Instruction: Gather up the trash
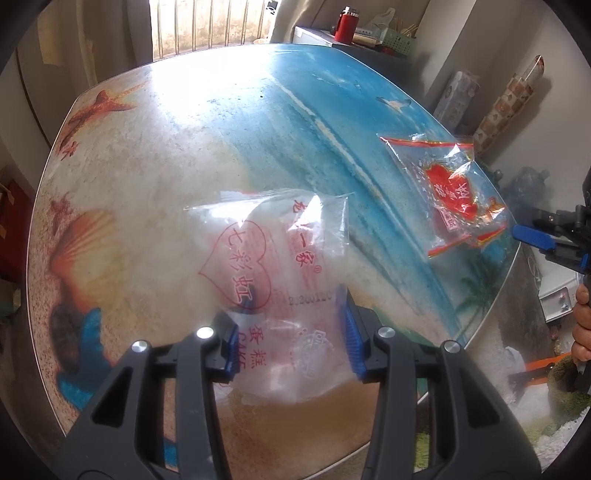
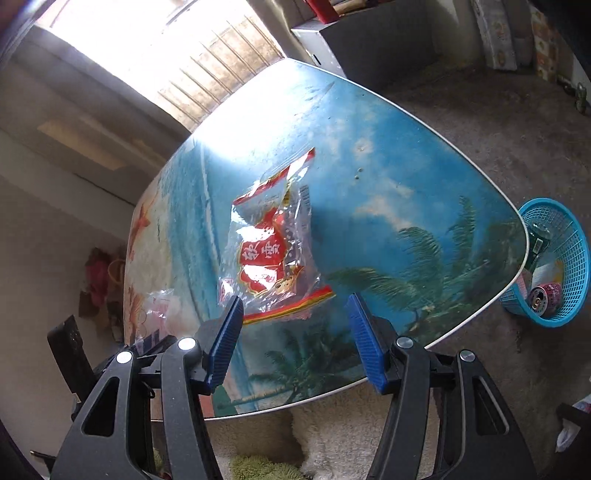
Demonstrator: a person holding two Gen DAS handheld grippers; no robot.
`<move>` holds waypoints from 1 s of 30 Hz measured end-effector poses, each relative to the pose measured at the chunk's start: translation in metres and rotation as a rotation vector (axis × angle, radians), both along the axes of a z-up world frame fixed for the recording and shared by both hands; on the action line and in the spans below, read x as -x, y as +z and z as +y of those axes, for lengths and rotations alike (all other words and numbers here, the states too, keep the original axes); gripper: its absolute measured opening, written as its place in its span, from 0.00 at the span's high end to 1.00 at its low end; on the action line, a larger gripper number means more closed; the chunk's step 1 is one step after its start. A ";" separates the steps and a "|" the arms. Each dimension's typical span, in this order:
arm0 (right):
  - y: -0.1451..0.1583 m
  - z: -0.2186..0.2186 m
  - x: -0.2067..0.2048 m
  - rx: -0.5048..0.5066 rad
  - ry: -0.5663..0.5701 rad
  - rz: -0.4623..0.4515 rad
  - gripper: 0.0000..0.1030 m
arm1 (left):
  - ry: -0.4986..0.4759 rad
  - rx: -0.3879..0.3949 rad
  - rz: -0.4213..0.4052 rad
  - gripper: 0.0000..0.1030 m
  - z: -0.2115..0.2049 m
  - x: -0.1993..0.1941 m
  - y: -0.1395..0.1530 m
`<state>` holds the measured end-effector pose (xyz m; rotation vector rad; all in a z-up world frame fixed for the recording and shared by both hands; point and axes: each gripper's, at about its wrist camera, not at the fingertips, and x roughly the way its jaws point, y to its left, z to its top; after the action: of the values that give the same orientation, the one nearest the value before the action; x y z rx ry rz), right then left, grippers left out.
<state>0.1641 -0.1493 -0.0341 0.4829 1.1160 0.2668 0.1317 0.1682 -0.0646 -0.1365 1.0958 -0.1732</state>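
A clear cake wrapper [image 1: 280, 266] with a red heart and red print lies on the beach-print table [image 1: 147, 184]. Its near half fills the gap between my left gripper's [image 1: 291, 332] blue pads, which press on both its sides. A second wrapper [image 2: 269, 254], clear with red and yellow print, lies flat on the blue part of the table [image 2: 388, 177]. My right gripper [image 2: 295, 301] hangs open just short of its near edge, with the left fingertip [image 2: 232, 310] by its corner. The left wrist view shows that wrapper [image 1: 454, 192] and the right gripper [image 1: 543, 240] at the table's right edge.
A blue plastic basket [image 2: 576, 280] holding some trash stands on the floor beyond the table's right corner. A cabinet with a red flask [image 1: 345, 24] and a green basket stands behind the table. A hand [image 1: 581, 325] holds the right gripper. A barred window lies beyond the far edge.
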 end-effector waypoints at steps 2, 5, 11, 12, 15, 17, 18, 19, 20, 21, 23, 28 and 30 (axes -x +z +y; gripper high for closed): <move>0.008 -0.010 0.001 -0.002 -0.033 -0.028 0.44 | 0.001 0.001 0.001 0.59 0.000 0.000 0.000; 0.020 -0.013 -0.001 0.006 -0.048 -0.077 0.38 | 0.000 0.000 0.001 0.59 -0.001 -0.001 0.000; 0.019 0.026 -0.021 0.098 0.044 -0.096 0.15 | -0.005 -0.010 -0.002 0.57 -0.004 0.000 -0.001; 0.016 0.037 -0.026 0.139 0.053 -0.091 0.15 | -0.003 -0.008 -0.001 0.57 -0.003 0.000 -0.001; 0.008 0.058 -0.039 0.224 0.072 -0.101 0.15 | 0.003 0.000 0.002 0.55 -0.003 0.000 -0.001; 0.001 0.069 -0.047 0.262 0.090 -0.088 0.15 | 0.005 0.007 0.005 0.54 -0.003 -0.001 -0.002; -0.002 0.075 -0.049 0.272 0.101 -0.083 0.15 | 0.006 0.009 0.006 0.54 -0.003 -0.001 -0.002; -0.005 0.080 -0.051 0.288 0.116 -0.084 0.15 | 0.007 0.010 0.006 0.54 -0.003 -0.001 -0.002; -0.009 0.085 -0.052 0.309 0.132 -0.083 0.15 | 0.008 0.011 0.006 0.54 -0.003 -0.001 -0.002; -0.012 0.090 -0.053 0.330 0.148 -0.080 0.15 | 0.008 0.012 0.007 0.54 -0.003 -0.002 -0.002; -0.017 0.097 -0.053 0.348 0.173 -0.078 0.15 | 0.007 0.010 0.007 0.53 -0.003 -0.002 -0.002; -0.028 0.104 -0.051 0.377 0.194 -0.066 0.15 | 0.006 0.007 0.007 0.53 -0.003 -0.002 -0.002; -0.029 0.104 -0.049 0.379 0.202 -0.070 0.15 | 0.007 0.008 0.007 0.53 -0.003 -0.002 -0.002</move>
<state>0.2131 -0.0451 -0.0635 0.0244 1.1162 0.2387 0.1341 0.1648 -0.0670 -0.1476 1.1017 -0.1708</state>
